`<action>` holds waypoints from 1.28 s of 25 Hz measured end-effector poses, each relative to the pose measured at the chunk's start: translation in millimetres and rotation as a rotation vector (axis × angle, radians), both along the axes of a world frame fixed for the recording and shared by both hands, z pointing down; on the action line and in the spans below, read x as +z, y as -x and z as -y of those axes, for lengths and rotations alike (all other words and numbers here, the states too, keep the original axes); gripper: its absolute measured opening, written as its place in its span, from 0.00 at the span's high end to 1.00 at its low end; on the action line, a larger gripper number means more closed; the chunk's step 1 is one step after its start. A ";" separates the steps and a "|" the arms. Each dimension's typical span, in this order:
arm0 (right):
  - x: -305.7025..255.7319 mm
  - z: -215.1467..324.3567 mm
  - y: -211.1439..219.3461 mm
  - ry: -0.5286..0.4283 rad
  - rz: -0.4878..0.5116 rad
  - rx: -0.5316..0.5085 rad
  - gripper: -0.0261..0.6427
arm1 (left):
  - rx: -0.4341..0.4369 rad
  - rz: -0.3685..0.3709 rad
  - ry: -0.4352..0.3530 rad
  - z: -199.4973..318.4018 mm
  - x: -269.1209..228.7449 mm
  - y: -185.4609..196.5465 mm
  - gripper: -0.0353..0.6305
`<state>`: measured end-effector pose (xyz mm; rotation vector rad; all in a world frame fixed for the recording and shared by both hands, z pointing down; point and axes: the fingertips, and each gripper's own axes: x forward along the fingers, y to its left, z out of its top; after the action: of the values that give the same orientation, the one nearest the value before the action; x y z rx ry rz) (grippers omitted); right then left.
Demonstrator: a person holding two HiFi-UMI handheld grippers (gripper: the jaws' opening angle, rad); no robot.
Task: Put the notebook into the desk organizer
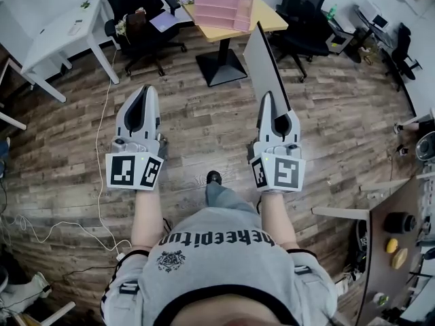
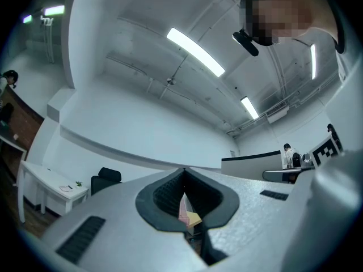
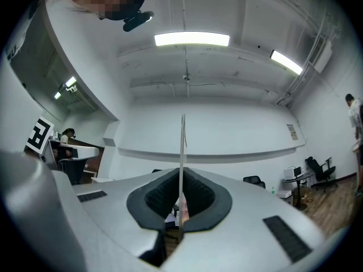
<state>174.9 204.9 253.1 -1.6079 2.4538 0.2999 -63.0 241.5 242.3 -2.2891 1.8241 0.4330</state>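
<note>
Notebook [image 1: 266,63] is standing on edge in our right claw [image 1: 268,99], whose jaws are clamping its near end, its grey cover reaching toward the far surface [image 1: 273,20]. We are holding it above the wooden floor [image 1: 197,128], well apart from the pink desk organizer [image 1: 224,2] sitting on that surface. Our left claw [image 1: 145,94] is hovering to its left, jaws together and empty
</note>
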 end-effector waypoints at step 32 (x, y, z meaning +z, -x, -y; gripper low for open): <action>7.7 197.8 -14.7 0.008 0.011 -0.053 0.95 | -0.033 0.005 -0.008 192.3 -3.1 -18.1 0.94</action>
<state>189.7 7.1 260.8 -1.5397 2.4877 0.2725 -44.9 49.3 239.1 -2.2494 1.8519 0.4274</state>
